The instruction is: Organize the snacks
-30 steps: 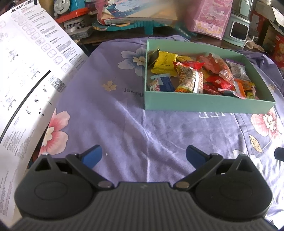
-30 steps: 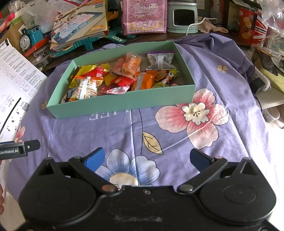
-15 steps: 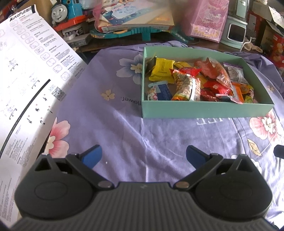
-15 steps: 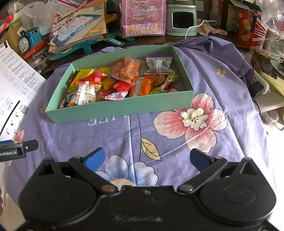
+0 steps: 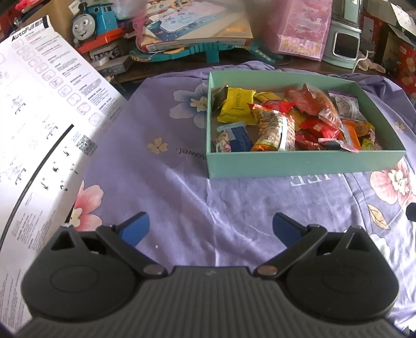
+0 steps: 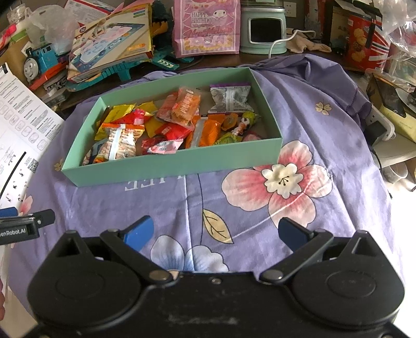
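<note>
Teal cardboard box on purple floral cloth, snack packets heaped inside. Left gripper and right gripper both spread wide, empty, hovering short of box. Risk: slippery crinkly wrappers overlap; pinch may lift two or slip.

My work surface is covered by a purple floral cloth. Behind it I see clutter: a blue toy train, a pink birthday bag, a pale green appliance. A printed instruction sheet lies left. Daylight glares at right.
</note>
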Available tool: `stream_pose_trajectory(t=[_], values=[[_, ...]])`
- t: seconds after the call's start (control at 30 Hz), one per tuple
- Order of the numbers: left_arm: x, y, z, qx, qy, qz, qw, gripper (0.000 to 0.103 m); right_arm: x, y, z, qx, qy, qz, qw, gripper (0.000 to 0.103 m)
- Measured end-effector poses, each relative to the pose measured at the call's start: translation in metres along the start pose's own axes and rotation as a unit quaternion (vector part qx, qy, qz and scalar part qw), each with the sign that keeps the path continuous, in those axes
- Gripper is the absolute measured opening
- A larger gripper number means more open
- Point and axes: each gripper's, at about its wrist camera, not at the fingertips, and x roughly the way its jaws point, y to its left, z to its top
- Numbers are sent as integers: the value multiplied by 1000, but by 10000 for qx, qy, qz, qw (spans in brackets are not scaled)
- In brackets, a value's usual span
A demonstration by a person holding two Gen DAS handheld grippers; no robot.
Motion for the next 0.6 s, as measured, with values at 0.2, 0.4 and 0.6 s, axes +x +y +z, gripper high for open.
stream_pose_trajectory(t=[0.2,0.4,0.6], values=[[2,-1,1,28,10,-7,10000,103,5,1,2,-11,26,17,10000,103],[3,-2,1,46,55,-20,10000,103,5,3,3,-14,-3,6,10000,103],[2,-4,0,99,108,-57,9999,103,1,4,2,-41,-45,-7,10000,103]])
